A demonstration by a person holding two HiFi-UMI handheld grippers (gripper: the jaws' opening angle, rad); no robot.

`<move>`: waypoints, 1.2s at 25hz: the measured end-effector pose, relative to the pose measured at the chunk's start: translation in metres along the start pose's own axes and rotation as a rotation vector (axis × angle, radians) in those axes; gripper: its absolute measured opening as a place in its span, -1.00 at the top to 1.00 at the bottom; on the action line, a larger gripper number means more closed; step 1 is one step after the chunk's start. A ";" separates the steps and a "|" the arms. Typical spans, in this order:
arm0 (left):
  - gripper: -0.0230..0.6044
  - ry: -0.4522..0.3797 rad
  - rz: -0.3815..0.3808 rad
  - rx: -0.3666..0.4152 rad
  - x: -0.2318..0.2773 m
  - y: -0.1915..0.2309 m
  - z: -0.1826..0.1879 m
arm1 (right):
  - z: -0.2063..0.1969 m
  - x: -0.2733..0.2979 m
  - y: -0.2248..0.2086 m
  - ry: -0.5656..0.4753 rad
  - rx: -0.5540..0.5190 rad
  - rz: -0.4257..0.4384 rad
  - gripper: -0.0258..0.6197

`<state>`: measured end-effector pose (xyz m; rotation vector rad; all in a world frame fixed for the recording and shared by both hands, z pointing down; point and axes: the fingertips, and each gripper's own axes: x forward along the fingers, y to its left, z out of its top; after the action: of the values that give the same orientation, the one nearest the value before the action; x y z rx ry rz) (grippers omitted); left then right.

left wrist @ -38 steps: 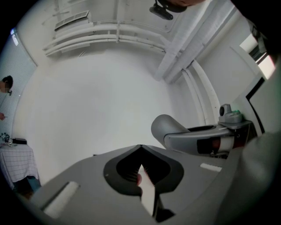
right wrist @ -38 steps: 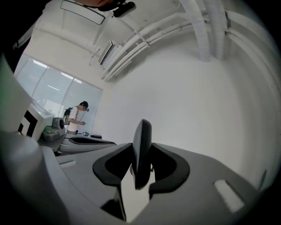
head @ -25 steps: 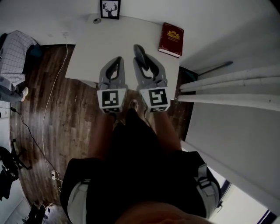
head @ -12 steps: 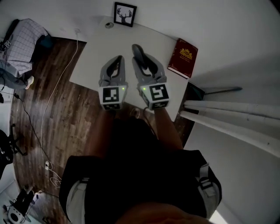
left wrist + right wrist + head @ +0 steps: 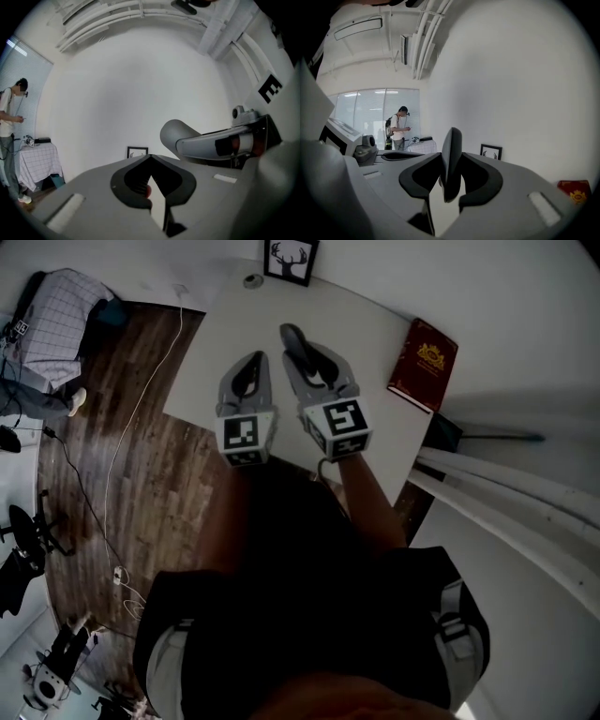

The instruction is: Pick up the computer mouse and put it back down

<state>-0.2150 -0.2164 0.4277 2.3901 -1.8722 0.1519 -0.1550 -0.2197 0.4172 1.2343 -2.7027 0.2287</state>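
Observation:
My right gripper (image 5: 307, 357) is shut on a dark grey computer mouse (image 5: 296, 345), which stands on edge between its jaws and sticks out past the tips, above the white table (image 5: 375, 324). In the right gripper view the mouse (image 5: 451, 159) rises upright between the two jaws. My left gripper (image 5: 250, 367) hovers just to its left over the same table, its jaws closed tip to tip (image 5: 150, 158) with nothing between them. The left gripper view shows the right gripper (image 5: 225, 143) from the side, with the mouse's rounded end (image 5: 174, 133) in front of it.
A red book (image 5: 424, 364) lies at the table's right. A framed deer picture (image 5: 291, 261) and a small round object (image 5: 251, 280) stand at its far edge by the wall. Wood floor with cables lies left. A person (image 5: 399, 129) stands far off.
Both grippers have moved forward from the table's near edge to over its middle, closer to the framed picture. The mouse stays in the right gripper's jaws.

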 end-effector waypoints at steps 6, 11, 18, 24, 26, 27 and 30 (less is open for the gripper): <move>0.93 0.048 -0.007 -0.071 0.054 0.040 -0.027 | -0.015 0.055 -0.019 0.049 0.051 0.000 0.48; 0.93 0.100 -0.046 -0.062 0.096 0.064 -0.045 | -0.033 0.106 -0.034 0.117 0.108 -0.002 0.48; 0.93 0.192 -0.079 -0.074 0.144 0.088 -0.085 | -0.081 0.170 -0.061 0.226 0.199 -0.014 0.48; 0.93 0.286 -0.089 -0.091 0.172 0.104 -0.127 | -0.138 0.208 -0.085 0.353 0.265 -0.047 0.48; 0.93 0.315 -0.097 -0.096 0.179 0.107 -0.137 | -0.152 0.215 -0.090 0.387 0.269 -0.062 0.47; 0.93 0.328 -0.102 -0.099 0.182 0.107 -0.142 | -0.158 0.219 -0.092 0.402 0.273 -0.066 0.48; 0.93 0.359 -0.117 -0.112 0.192 0.107 -0.157 | -0.173 0.231 -0.098 0.430 0.303 -0.070 0.47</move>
<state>-0.2753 -0.4045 0.6118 2.2118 -1.5361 0.4233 -0.2156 -0.4175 0.6408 1.1831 -2.3049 0.8176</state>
